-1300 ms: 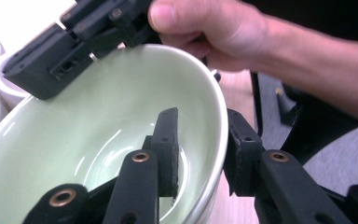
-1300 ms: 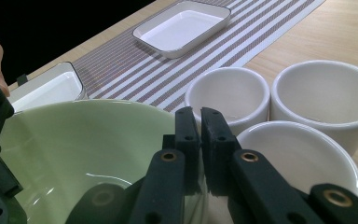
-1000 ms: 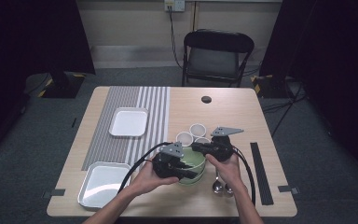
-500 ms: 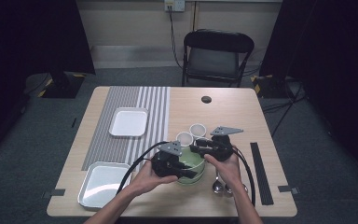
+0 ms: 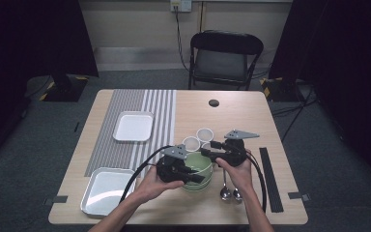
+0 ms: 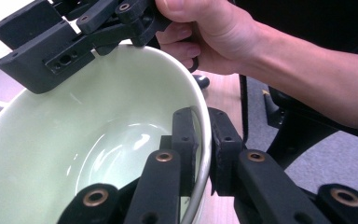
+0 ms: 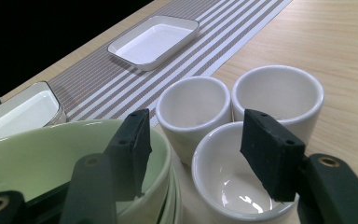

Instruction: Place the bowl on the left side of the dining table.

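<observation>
A pale green bowl point(image 5: 197, 163) stands at the table's front middle. My left gripper point(image 5: 196, 177) is shut on its near rim; in the left gripper view one pad lies inside the green bowl point(image 6: 98, 140) and the other outside, the left gripper point(image 6: 203, 119) pinching the wall. My right gripper point(image 5: 208, 154) sits at the bowl's far rim. Its jaws have just been opening. In the right gripper view the right gripper point(image 7: 196, 135) is open, one jaw over the green bowl point(image 7: 37, 158) and the other over a white cup point(image 7: 228, 182), pressing on neither.
Three white cups cluster just behind the bowl point(image 7: 193, 100) point(image 7: 277, 91). Two spoons point(image 5: 230, 192) lie to the bowl's right. A white tray point(image 5: 133, 126) rests on the striped mat and another tray point(image 5: 107, 189) at the front left. A black strip point(image 5: 269, 179) runs along the right edge.
The right gripper's jaws have spread apart at the bowl's far rim. The left gripper, both hands and the bowl have stayed where they were.
</observation>
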